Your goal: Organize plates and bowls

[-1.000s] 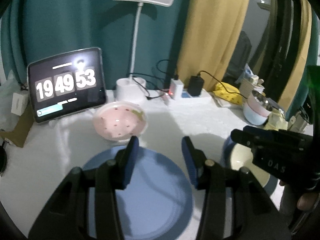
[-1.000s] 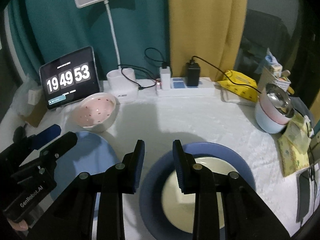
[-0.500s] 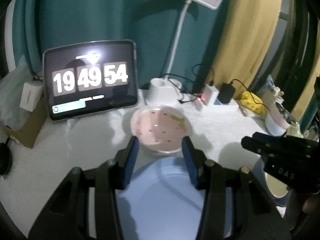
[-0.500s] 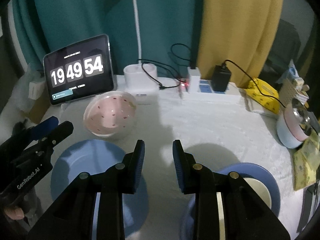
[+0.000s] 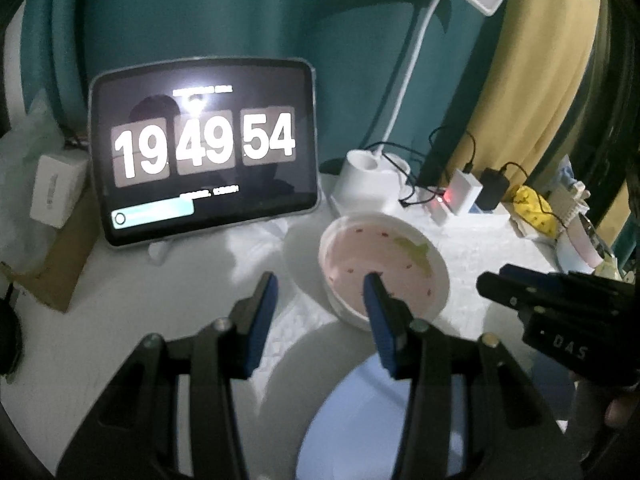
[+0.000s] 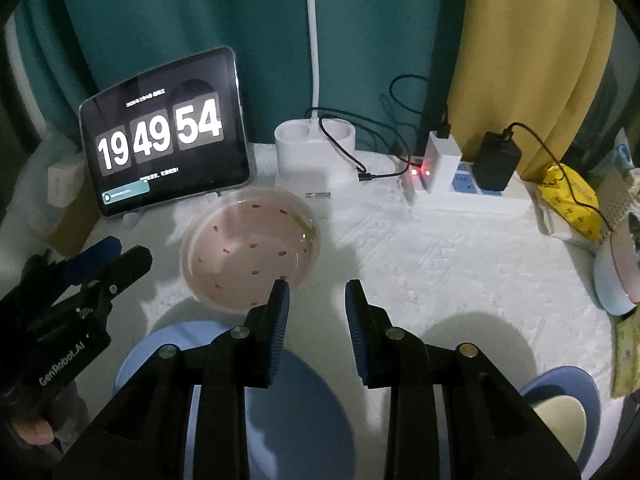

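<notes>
Teal and yellow curtains hang behind a white-clothed table [image 6: 440, 248], where a tablet [image 5: 204, 152] reads 19 49 54, as it did half a second ago, up from 53 a second back. Beside it stand a white lamp [image 6: 316, 140] and a power strip [image 6: 460, 184] with a black charger plugged in.

Both views have swung left and moved in. The pink bowl [image 6: 250, 254] now looms larger and sits right of centre in the left view. The left gripper [image 5: 320, 292] hangs above the table with its fingers wide apart and nothing between them; its right fingertip [image 5: 376, 300] overlaps the bowl's near rim, while half a second ago the bowl sat between the tips.

The right gripper [image 6: 316, 300] is likewise spread and holds nothing; it has drifted from over the dark plate [image 6: 568, 384] with the cream bowl [image 6: 560, 420], now at the lower right edge, to the bowl's right side. The blue plate [image 6: 304, 400] lies just in front of the pink bowl, under both grippers. Stacked bowls [image 6: 616, 276] stand at the far right.
</notes>
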`<state>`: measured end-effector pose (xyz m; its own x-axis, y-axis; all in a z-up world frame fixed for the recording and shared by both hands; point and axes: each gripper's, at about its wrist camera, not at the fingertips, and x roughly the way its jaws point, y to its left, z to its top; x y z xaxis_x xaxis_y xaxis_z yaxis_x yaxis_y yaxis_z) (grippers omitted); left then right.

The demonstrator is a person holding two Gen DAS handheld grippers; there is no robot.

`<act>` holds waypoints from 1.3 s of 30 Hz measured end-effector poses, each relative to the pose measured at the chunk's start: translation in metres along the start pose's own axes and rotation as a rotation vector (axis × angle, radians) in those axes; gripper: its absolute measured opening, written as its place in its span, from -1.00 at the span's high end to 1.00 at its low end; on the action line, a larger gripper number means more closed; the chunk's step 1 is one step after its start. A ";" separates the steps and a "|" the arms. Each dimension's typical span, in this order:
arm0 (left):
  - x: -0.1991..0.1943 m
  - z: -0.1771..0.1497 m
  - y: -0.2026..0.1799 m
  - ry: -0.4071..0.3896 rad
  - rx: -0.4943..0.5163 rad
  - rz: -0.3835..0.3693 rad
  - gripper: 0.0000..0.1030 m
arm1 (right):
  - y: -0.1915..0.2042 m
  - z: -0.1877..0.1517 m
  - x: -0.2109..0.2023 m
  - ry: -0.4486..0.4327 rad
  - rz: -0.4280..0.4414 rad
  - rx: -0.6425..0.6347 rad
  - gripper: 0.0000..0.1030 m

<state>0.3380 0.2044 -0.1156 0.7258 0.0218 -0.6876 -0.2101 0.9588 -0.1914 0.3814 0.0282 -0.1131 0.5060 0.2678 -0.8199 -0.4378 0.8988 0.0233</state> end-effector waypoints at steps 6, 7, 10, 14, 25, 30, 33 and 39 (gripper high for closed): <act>0.023 0.003 -0.001 0.047 0.010 -0.013 0.10 | -0.001 0.007 0.026 0.038 -0.002 0.033 0.39; 0.027 0.004 -0.001 0.052 0.012 -0.016 0.10 | -0.002 0.008 0.029 0.042 -0.003 0.040 0.35; 0.037 0.005 0.000 0.074 0.009 -0.021 0.10 | -0.005 0.010 0.042 0.060 0.005 0.075 0.23; 0.051 0.005 0.003 0.116 0.004 -0.029 0.10 | -0.007 0.012 0.056 0.086 0.019 0.106 0.23; 0.068 0.006 -0.002 0.175 0.035 -0.039 0.11 | -0.001 0.010 0.076 0.115 0.066 0.119 0.43; 0.075 0.003 -0.007 0.186 0.064 -0.050 0.32 | 0.009 0.011 0.075 0.089 0.051 0.087 0.63; 0.076 0.000 -0.010 0.185 0.082 -0.040 0.47 | 0.011 0.012 0.071 0.079 0.051 0.078 0.68; 0.070 -0.001 -0.008 0.152 0.084 -0.032 0.52 | 0.013 0.012 0.063 0.055 0.049 0.068 0.70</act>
<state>0.3897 0.1979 -0.1626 0.6225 -0.0460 -0.7813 -0.1287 0.9787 -0.1602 0.4164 0.0606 -0.1577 0.4431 0.2942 -0.8468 -0.4083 0.9072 0.1015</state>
